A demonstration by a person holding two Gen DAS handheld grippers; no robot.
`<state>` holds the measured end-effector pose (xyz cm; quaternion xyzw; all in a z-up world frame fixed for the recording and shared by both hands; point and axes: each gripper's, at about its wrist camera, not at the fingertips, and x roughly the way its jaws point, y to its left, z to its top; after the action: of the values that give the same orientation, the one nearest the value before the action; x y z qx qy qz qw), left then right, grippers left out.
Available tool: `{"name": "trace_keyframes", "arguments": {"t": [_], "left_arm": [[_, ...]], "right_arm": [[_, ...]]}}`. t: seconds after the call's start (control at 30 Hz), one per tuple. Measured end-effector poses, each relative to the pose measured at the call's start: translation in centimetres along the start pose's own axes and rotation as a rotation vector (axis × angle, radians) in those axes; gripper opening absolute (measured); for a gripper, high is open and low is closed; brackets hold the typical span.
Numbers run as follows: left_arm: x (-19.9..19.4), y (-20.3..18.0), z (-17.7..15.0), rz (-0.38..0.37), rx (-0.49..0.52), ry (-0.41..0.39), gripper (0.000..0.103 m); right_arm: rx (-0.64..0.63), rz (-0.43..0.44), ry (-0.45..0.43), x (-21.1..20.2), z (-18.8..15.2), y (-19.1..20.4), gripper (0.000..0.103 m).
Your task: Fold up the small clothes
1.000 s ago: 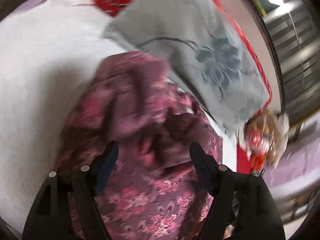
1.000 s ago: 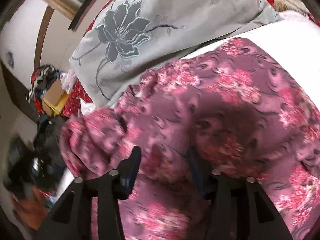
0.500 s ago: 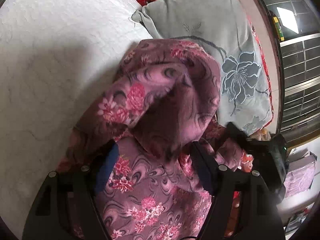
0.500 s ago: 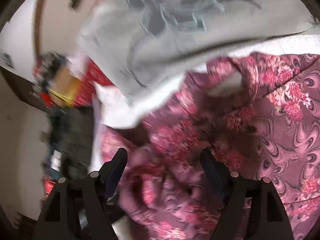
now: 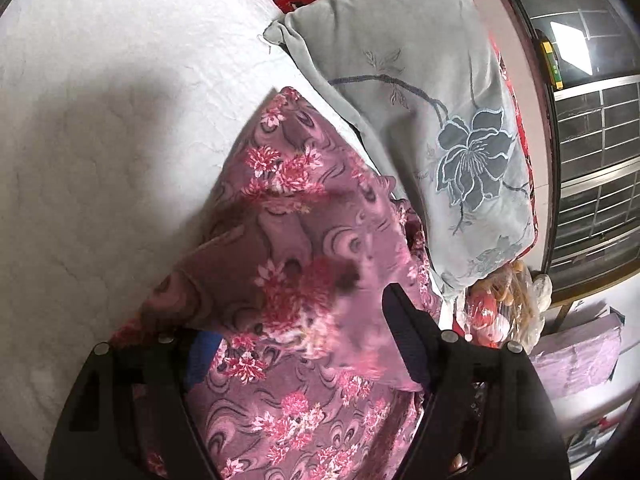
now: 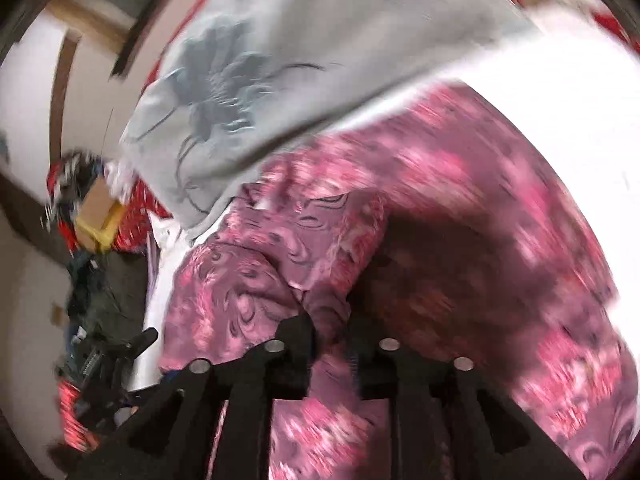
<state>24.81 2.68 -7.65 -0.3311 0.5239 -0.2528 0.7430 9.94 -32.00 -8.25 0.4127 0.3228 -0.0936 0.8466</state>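
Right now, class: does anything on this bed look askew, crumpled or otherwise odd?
Yes. The purple floral garment lies bunched and half-folded on the white bedsheet, one corner pushed against the grey flowered pillow. The right gripper is closing on a raised fold of it.

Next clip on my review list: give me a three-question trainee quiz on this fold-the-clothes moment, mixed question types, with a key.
1. True or false: the purple floral garment lies on a white bedspread.
2. Multiple choice: what lies beside the garment, toward the window? A) grey flower-embroidered pillow B) wicker basket C) folded towel.
3. Fill in: the right gripper has a fold of the ____ between its jaws.

Key: 1 true; 2 A, the grey flower-embroidered pillow; 3 garment. The right jaws are closing on that fold, while the left gripper stands wide over the cloth.
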Motion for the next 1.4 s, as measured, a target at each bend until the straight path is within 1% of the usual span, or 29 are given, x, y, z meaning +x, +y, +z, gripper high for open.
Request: {"name": "trace_keyframes", "arguments": {"t": [0.03,0.07,0.13,0.17,0.2,0.23,0.27,0.3,0.4,0.47,0.53,0.6,0.63,0.67,0.73,0.77,0.87,0.93,0.97,1.0,1.03,1.07,1.17,1.2,1.23,1.27,1.3,1.33,1.4], "left_arm": [[0.0,0.1,0.0,-0.005,-0.004,0.000,0.076],[0.0,0.2,0.0,-0.008,-0.009,0.000,0.076],[0.0,0.3,0.1,-0.011,-0.014,-0.003,0.076],[0.0,0.3,0.0,-0.009,-0.014,-0.005,0.076],[0.1,0.2,0.0,-0.005,-0.013,-0.008,0.076],[0.0,0.1,0.0,-0.003,-0.011,-0.014,0.076],[-0.1,0.1,0.0,0.000,-0.011,-0.018,0.076],[-0.2,-0.1,0.0,0.004,-0.009,-0.023,0.075],[-0.6,-0.1,0.0,0.009,-0.010,-0.031,0.075],[-0.2,0.0,0.0,0.029,-0.012,-0.014,0.075],[0.4,-0.3,-0.1,0.066,-0.004,0.008,0.071],[0.6,-1.0,-0.4,0.115,0.031,0.017,0.070],[0.6,-1.4,-0.7,0.137,0.055,0.031,0.070],[0.3,-1.9,-1.1,0.151,0.081,0.047,0.070],[-0.7,-2.6,-1.8,0.125,0.122,0.056,0.070],[-1.2,-3.0,-2.2,0.119,0.142,0.049,0.070],[-1.6,-4.2,-2.5,0.156,0.201,0.023,0.071],[0.1,-4.1,-2.2,0.232,0.217,0.045,0.071],[1.5,-3.6,-1.9,0.285,0.217,0.082,0.071],[2.5,-3.3,-1.8,0.330,0.215,0.121,0.070],[3.0,-3.4,-1.9,0.355,0.240,0.134,0.070],[2.6,-4.1,-2.1,0.361,0.270,0.126,0.070],[1.6,-5.1,-2.8,0.330,0.317,0.132,0.070],[1.9,-5.0,-2.9,0.350,0.322,0.138,0.070],[2.6,-4.7,-3.2,0.379,0.323,0.160,0.070],[3.6,-4.2,-3.4,0.409,0.321,0.180,0.070],[3.8,-4.3,-3.9,0.431,0.350,0.172,0.070],[3.8,-5.0,-4.3,0.463,0.392,0.170,0.070],[3.3,-5.9,-5.2,0.475,0.427,0.216,0.070]], "right_arm": [[0.025,0.025,-0.033,-0.6,0.2,-0.4,0.026],[0.049,0.059,-0.059,-1.0,0.5,-0.6,0.042],[0.071,0.062,-0.076,-0.6,1.1,-0.6,0.067],[0.062,0.037,-0.062,0.1,1.4,-0.5,0.067],[0.050,0.010,-0.044,1.0,1.6,-0.2,0.067],[0.029,0.006,-0.025,1.9,1.9,0.1,0.060],[-0.007,0.004,-0.002,2.6,2.1,0.7,0.022],[-0.059,-0.009,0.008,2.9,2.4,1.7,0.006],[-0.112,0.076,-0.202,-1.0,3.6,3.3,0.006],[-0.087,0.058,-0.300,-3.1,4.5,2.3,0.006],[-0.070,-0.033,-0.256,-2.3,4.8,0.2,0.006],[-0.043,-0.158,-0.109,-0.2,4.5,-2.6,0.007],[-0.025,-0.173,-0.053,0.1,3.9,-3.8,0.007],[-0.015,-0.154,-0.055,-0.3,3.7,-4.1,0.008],[-0.011,-0.149,-0.159,-3.0,3.3,-4.1,0.017],[-0.014,-0.116,-0.217,-4.4,3.3,-3.9,0.018],[-0.012,-0.062,-0.279,-5.5,3.6,-3.9,0.020],[-0.045,-0.081,-0.208,-3.6,3.6,-3.7,0.020],[-0.067,-0.111,-0.122,-2.0,3.5,-4.0,0.020],[-0.084,-0.175,-0.019,-0.1,3.1,-4.2,0.012],[-0.097,-0.189,-0.034,-0.4,3.1,-4.1,0.001],[-0.104,-0.168,-0.062,-1.4,3.2,-3.8,0.009],[-0.127,-0.079,-0.126,-4.0,3.0,-3.0,0.013],[-0.135,-0.085,-0.101,-3.5,3.0,-3.0,0.016],[-0.142,-0.109,-0.047,-2.7,2.8,-3.3,0.026],[-0.140,-0.156,0.060,-1.0,2.4,-4.1,0.031],[-0.140,-0.167,0.101,-0.3,2.3,-4.5,0.026],[-0.149,-0.157,0.074,-0.9,2.0,-4.7,0.024],[-0.124,-0.162,0.102,-1.9,2.0,-4.6,0.027]]}}
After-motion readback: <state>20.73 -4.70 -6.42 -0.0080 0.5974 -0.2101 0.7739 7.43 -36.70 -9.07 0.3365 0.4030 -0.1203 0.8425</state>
